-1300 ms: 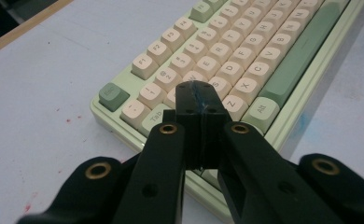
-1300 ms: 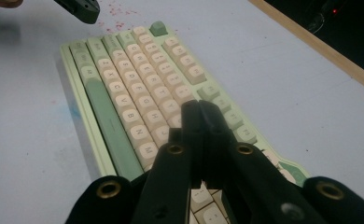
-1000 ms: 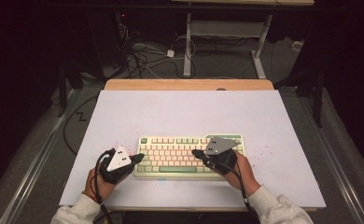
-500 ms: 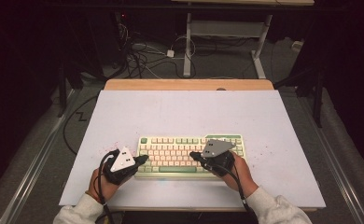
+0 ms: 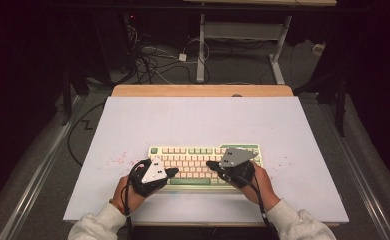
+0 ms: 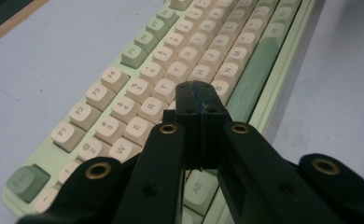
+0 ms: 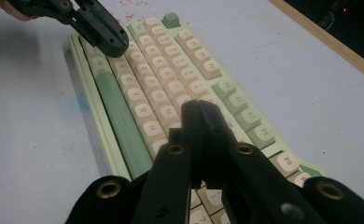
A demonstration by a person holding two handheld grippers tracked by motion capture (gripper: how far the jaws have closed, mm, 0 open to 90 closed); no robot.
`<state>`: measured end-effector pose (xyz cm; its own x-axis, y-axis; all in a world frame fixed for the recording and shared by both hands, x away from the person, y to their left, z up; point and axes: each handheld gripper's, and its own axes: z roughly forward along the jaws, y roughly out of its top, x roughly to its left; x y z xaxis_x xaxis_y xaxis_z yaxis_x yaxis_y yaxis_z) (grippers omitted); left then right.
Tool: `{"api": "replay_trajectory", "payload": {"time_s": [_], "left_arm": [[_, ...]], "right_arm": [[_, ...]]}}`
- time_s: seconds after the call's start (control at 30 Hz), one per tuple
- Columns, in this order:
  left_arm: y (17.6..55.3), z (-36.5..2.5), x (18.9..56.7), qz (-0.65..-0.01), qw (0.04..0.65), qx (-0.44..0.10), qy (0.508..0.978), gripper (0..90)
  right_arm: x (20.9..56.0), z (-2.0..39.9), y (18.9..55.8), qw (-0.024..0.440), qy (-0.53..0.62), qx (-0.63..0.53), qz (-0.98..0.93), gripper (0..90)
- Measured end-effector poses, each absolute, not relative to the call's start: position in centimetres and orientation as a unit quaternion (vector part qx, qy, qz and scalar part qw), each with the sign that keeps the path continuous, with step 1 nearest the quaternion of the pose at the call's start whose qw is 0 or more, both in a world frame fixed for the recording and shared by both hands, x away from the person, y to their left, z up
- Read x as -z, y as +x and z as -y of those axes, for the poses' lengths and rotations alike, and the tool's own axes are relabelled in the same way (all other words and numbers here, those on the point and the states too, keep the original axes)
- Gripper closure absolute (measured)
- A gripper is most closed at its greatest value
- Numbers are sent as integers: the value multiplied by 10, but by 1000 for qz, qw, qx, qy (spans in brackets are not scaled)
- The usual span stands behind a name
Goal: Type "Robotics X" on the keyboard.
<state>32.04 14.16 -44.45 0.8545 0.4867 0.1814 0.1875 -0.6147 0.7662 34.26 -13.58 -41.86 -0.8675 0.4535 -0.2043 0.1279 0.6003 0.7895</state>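
Your left gripper (image 5: 172,171): jaws closed, empty, over the left keys | your right gripper (image 5: 211,164): jaws closed, empty, over the middle keys | cream-and-green plastic keyboard (image 5: 193,157): flat on the white table (image 5: 193,120), near its front edge

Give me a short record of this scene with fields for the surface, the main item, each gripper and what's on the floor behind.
surface: white table top with a wooden strip along its far edge
main item: green and cream keyboard, flat near the front edge
left gripper: shut, empty, tips over the keyboard's left keys
right gripper: shut, empty, tips over the keys right of middle
marks: faint red specks on the table left of the keyboard
floor behind: tangled cables and a white frame's legs
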Motion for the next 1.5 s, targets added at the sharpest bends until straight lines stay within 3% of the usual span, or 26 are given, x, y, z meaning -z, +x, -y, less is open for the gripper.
{"api": "replay_trajectory", "payload": {"time_s": [0.57, 1.5], "left_arm": [[330, -109, 448, -162, 380, -165, 896, 878], [343, -95, 457, -164, 337, -157, 914, 879]], "right_arm": [[415, 141, 342, 201, 170, -416, -871, 900], [415, 148, 346, 199, 174, -413, -872, 900]]}}
